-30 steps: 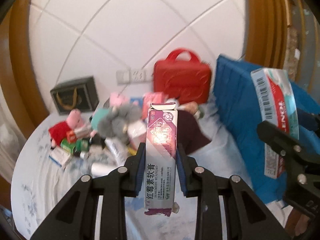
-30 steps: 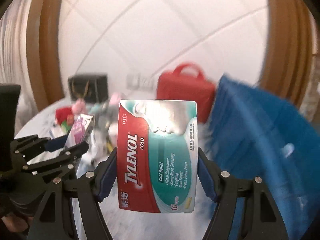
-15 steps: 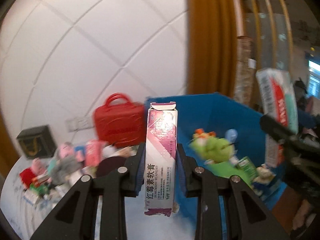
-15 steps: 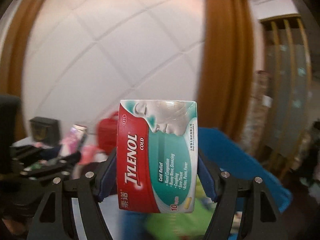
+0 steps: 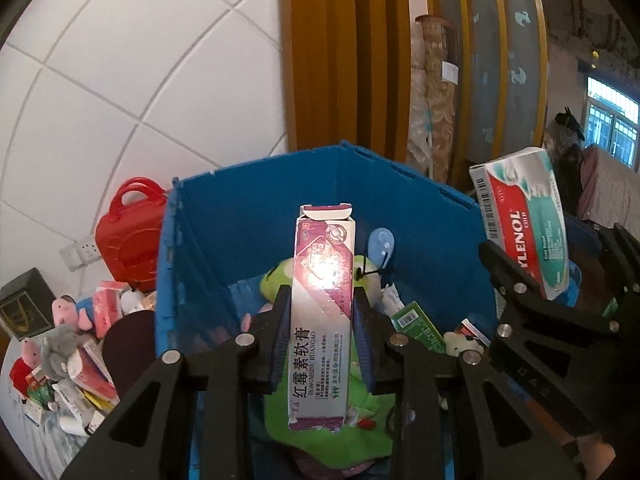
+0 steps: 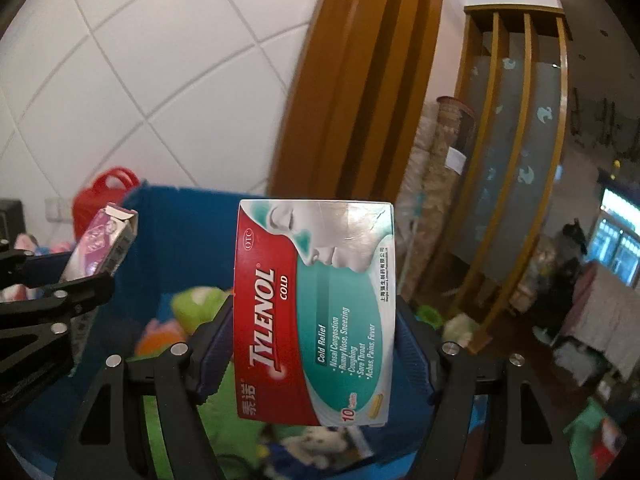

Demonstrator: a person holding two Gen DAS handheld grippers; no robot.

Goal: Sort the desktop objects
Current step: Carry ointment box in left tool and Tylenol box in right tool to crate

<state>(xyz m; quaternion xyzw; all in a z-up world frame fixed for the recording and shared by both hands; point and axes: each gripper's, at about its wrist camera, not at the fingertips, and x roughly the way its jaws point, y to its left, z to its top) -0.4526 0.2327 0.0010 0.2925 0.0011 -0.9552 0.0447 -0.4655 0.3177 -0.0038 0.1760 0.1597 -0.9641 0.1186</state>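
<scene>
My left gripper [image 5: 322,340] is shut on a tall purple-and-white ointment box [image 5: 322,312], held upright over the open blue bin [image 5: 256,216]. My right gripper [image 6: 314,356] is shut on a red-and-teal Tylenol Cold box [image 6: 314,308], also above the bin [image 6: 180,240]. In the left wrist view the Tylenol box [image 5: 524,232] hangs over the bin's right rim. The right wrist view shows the ointment box [image 6: 100,246] at the left. Inside the bin lie a green plush toy [image 5: 360,280], a green carton [image 5: 418,326] and other small items.
Left of the bin, a round table [image 5: 44,436] carries a red handbag [image 5: 130,236], a dark gift bag [image 5: 24,304], pink and grey plush toys [image 5: 60,344] and several small boxes. A white tiled wall and wooden door frame [image 5: 332,52] stand behind. Furniture fills the right side.
Both grippers swung right from the cluttered table to over the blue bin, each keeping its box. The bin's inside has come into view and the table has slid to the left edge.
</scene>
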